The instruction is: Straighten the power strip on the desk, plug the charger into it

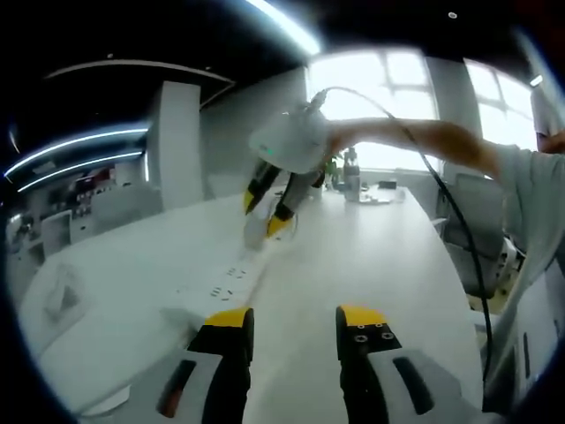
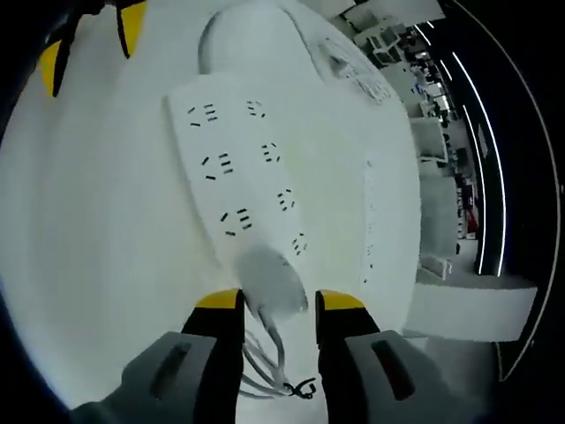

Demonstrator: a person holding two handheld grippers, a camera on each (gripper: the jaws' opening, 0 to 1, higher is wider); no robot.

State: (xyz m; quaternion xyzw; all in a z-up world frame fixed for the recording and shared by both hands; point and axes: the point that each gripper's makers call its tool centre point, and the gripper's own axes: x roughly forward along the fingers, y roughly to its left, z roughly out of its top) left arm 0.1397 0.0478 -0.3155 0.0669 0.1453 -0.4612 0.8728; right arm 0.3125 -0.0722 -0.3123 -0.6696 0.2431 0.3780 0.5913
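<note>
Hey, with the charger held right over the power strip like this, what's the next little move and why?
Probably ease the right tool down a touch, lining the charger up with the nearest socket. In the right gripper view the charger sits between the jaws just above the near end of the power strip. Whether it is seated yet is hard to tell. The left tool is open on the desk.

The left gripper (image 1: 296,320) is hanging low over the white counter (image 1: 371,256), its yellow-tipped jaws standing apart with nothing between them. Ahead, the right gripper (image 1: 267,212) is reaching down to the far end of the white power strip (image 1: 231,284), a person's arm (image 1: 415,141) stretching in behind it.
</note>
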